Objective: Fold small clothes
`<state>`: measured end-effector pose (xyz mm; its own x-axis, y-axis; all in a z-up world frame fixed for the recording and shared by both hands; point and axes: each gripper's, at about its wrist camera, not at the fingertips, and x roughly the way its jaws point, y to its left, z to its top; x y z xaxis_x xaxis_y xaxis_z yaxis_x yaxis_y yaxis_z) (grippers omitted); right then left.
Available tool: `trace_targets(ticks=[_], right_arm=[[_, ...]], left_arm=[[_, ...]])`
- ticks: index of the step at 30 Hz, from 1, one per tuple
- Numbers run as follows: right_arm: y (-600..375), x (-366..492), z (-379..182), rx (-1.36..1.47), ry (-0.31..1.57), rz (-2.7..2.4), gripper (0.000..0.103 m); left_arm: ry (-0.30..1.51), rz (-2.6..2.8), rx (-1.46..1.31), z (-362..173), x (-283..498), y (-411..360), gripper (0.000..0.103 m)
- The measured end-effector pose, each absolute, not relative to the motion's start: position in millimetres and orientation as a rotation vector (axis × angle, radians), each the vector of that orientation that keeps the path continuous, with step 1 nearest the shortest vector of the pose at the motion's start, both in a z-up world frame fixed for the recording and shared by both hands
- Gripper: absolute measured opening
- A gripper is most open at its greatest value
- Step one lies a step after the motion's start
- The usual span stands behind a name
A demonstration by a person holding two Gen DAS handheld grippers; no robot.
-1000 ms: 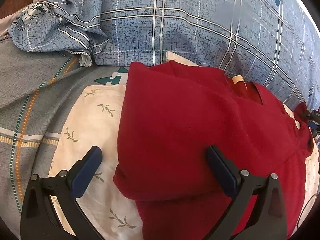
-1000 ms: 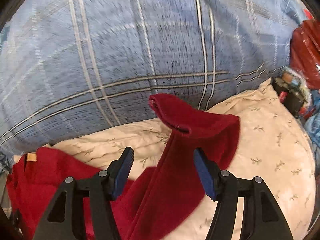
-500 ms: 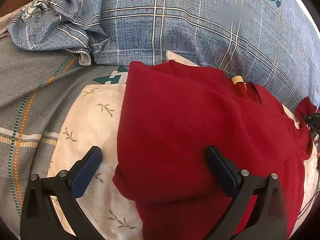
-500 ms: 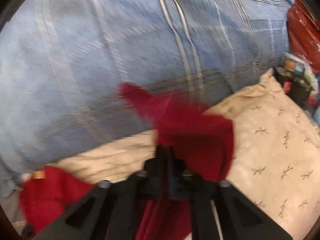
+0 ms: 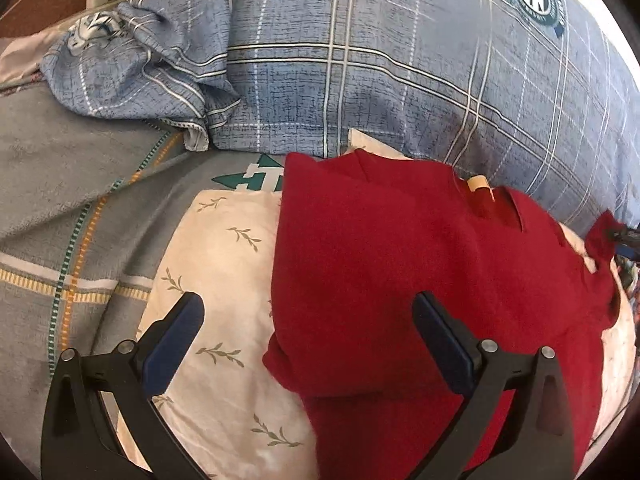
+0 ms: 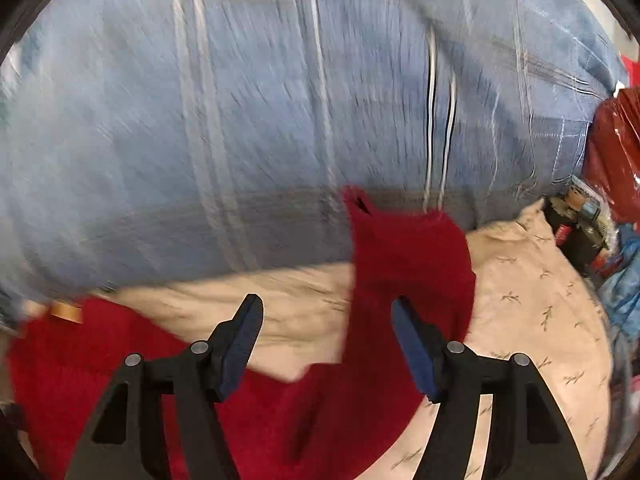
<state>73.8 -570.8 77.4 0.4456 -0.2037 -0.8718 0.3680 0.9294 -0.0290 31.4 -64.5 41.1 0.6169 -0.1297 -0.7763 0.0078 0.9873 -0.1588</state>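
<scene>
Right claw [image 6: 328,344], jaws just reopened, hovers with the red garment's sleeve [image 6: 408,264] between them.

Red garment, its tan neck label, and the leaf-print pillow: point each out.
red garment [image 5: 400,272], left wrist view, middle of the folded body
tan neck label [image 5: 478,182], left wrist view, label's centre
leaf-print pillow [image 5: 216,264], left wrist view, bare top

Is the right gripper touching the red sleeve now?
Cannot tell. In the right wrist view the right gripper has its jaws apart after just opening, and the red sleeve passes by its right pad; blur hides any gap or contact.
</scene>
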Motion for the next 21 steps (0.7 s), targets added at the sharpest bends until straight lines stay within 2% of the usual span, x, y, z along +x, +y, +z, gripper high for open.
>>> trace_targets(ticks=[3, 4, 8, 9, 16, 21], right_arm=[[-587.5, 82.6, 43.9, 0.132, 1.139, -0.423, 0.065], [-591.9, 85.2, 35.1, 0.13, 1.159, -0.444, 0.061], [-608.6, 76.5, 25.2, 0.175, 1.13, -0.453, 0.016], [-611.6, 72.5, 31.0, 0.22, 1.108, -0.411, 0.01], [-592.8, 38.4, 112.4, 0.363, 0.893, -0.166, 0.009], [-542.3, 25.6, 154.1, 0.401, 0.831, 0.073, 0.009]], left_arm=[[0.911, -0.082, -0.134, 38.2, 34.4, -67.8, 0.103], [0.915, -0.085, -0.133, 37.1, 35.4, -68.4, 0.103], [0.924, -0.089, -0.129, 35.2, 38.2, -69.1, 0.103], [0.923, -0.09, -0.13, 35.8, 37.8, -68.5, 0.103], [0.856, -0.068, -0.19, 58.1, 33.3, -51.6, 0.103], [0.827, -0.064, -0.226, 68.1, 30.2, -42.6, 0.103]])
